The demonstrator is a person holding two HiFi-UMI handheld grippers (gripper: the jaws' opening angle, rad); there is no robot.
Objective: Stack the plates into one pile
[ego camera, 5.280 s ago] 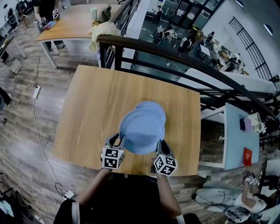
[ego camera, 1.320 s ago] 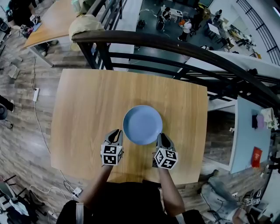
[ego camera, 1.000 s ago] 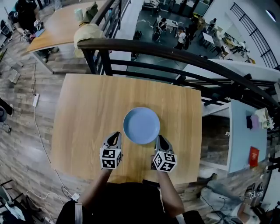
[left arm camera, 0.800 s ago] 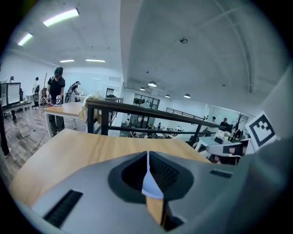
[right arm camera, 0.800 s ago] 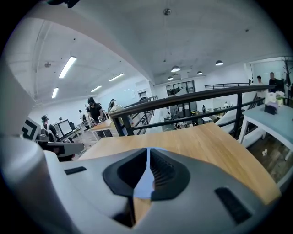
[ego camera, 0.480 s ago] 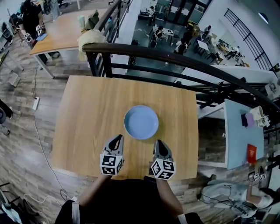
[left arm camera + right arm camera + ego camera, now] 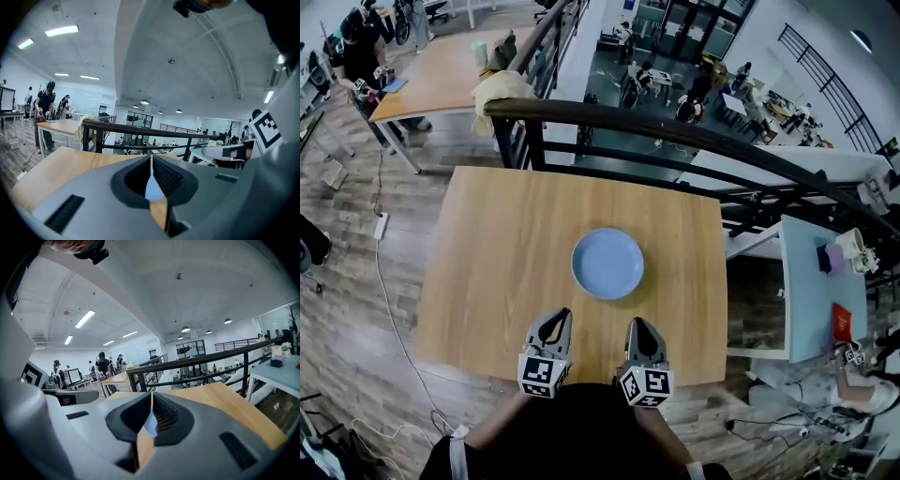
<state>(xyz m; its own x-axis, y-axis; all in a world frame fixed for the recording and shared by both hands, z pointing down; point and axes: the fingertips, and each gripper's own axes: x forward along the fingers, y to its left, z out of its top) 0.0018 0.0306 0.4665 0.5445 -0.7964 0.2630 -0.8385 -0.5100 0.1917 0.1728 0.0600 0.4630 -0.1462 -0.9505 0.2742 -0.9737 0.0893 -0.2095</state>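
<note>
1. Wood-topped table [image 7: 487,244] bears the blue plate pile [image 7: 607,264] near its middle. From above it reads as one round disc, so I cannot count the plates in it.
2. It lies ahead of both sets of fingertips and between them, apart from each. Being round, it has no long axis to line up with.
3. Left gripper [image 7: 560,319] and right gripper [image 7: 639,328] sit side by side near the table's near edge. The right looks a shade nearer the pile.
4. Both pairs of jaws are closed together with nothing held; each gripper view shows only a sliver of blue through the slit.
5. With one pile standing, I judge the stacking done.
6. Beyond the far edge runs a dark railing [image 7: 675,136] over a lower floor. Another wooden table [image 7: 431,80] stands far left and a pale blue table [image 7: 811,291] to the right.
</note>
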